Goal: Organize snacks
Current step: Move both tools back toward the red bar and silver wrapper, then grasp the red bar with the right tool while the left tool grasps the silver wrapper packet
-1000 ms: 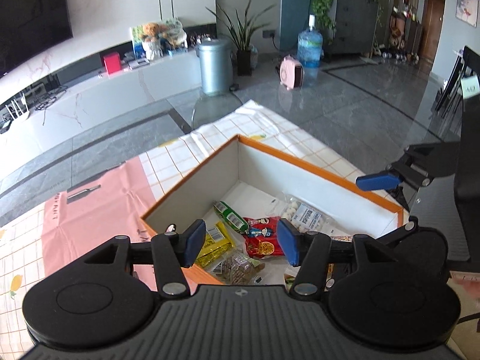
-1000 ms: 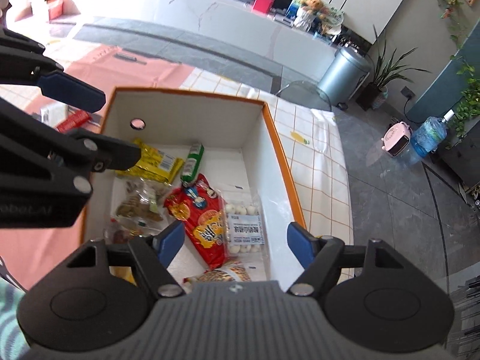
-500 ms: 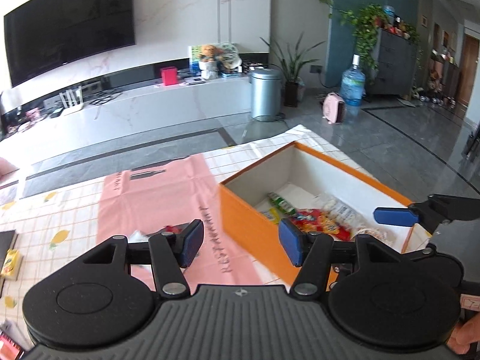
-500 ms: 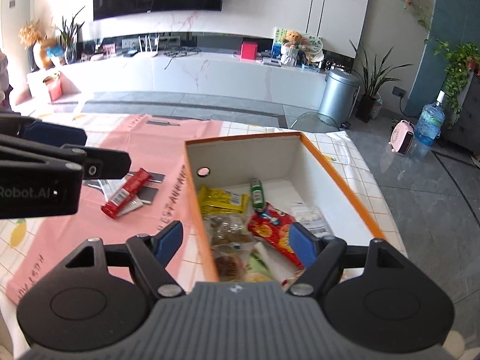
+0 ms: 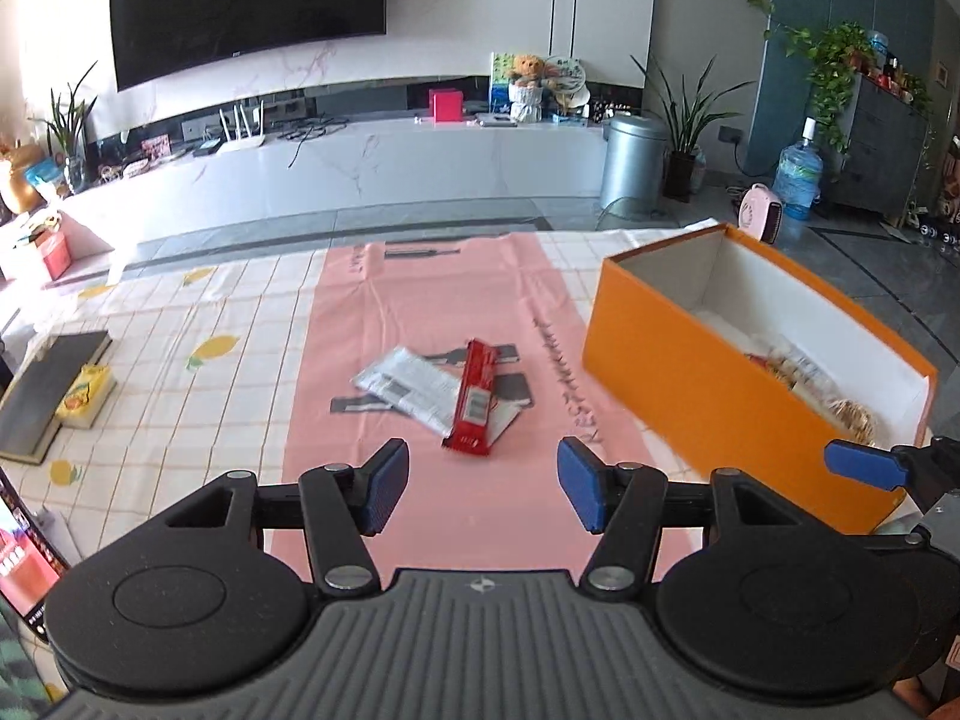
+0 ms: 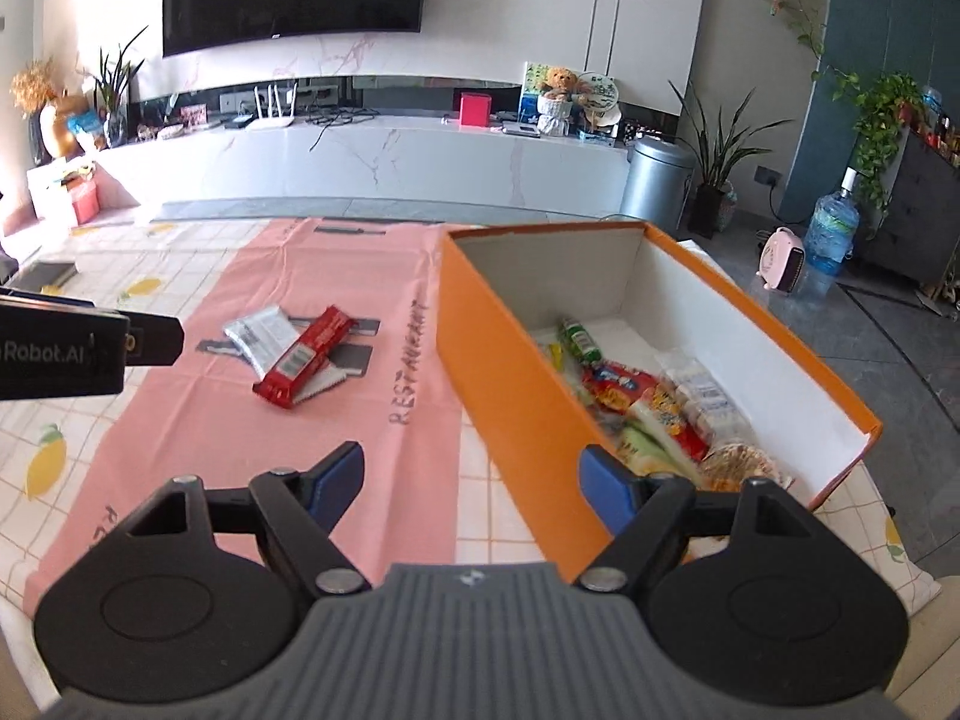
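Observation:
An open orange box (image 5: 708, 384) (image 6: 504, 372) holds several snack packets (image 6: 654, 396) on the table's right side. On the pink mat (image 5: 420, 312) (image 6: 210, 420) a red bar (image 5: 477, 397) (image 6: 303, 356) lies across a silver-white packet (image 5: 414, 384) (image 6: 261, 336). My left gripper (image 5: 483, 483) is open and empty, hovering just short of these two. My right gripper (image 6: 471, 483) is open and empty, straddling the box's near left corner. Each view shows part of the other gripper at its edge.
A dark book (image 5: 42, 396) and a yellow packet (image 5: 84, 396) lie at the table's left. A phone screen (image 5: 18, 558) sits at the near left edge. Beyond the table are a white TV bench, a metal bin (image 5: 630, 162) and a water bottle (image 5: 795, 174).
Both grippers swung left, away from above the box. The left one now faces the red bar on the mat; the right one faces the box's left wall. Both stayed open.

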`<action>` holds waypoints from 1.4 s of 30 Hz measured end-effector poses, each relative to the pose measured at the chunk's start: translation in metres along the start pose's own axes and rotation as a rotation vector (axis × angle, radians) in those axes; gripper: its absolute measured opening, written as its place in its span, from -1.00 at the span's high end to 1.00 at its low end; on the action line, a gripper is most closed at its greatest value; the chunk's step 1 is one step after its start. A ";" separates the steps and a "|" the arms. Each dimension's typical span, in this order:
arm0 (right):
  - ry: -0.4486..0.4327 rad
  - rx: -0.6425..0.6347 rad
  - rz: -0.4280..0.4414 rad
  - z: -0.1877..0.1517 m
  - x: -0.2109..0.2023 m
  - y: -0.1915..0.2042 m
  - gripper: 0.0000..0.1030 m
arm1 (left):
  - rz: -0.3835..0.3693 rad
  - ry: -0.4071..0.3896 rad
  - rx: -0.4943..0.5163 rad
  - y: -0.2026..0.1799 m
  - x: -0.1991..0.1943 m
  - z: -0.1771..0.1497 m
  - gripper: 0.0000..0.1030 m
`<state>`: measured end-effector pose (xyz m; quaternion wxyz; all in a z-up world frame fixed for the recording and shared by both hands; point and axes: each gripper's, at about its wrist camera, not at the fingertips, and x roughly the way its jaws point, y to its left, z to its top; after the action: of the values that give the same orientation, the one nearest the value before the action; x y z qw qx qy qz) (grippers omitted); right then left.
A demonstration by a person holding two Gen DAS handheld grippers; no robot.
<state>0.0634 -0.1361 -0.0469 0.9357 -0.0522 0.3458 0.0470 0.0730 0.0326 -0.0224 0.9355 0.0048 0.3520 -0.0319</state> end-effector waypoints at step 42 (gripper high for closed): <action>0.099 0.019 0.233 0.069 0.190 0.091 0.16 | -0.065 0.142 -0.307 0.103 0.127 -0.019 0.18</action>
<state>0.2405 -0.0272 -0.1243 0.9060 -0.0050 0.3959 0.1495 0.1620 0.1284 -0.1213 0.8963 -0.1474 0.4181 -0.0077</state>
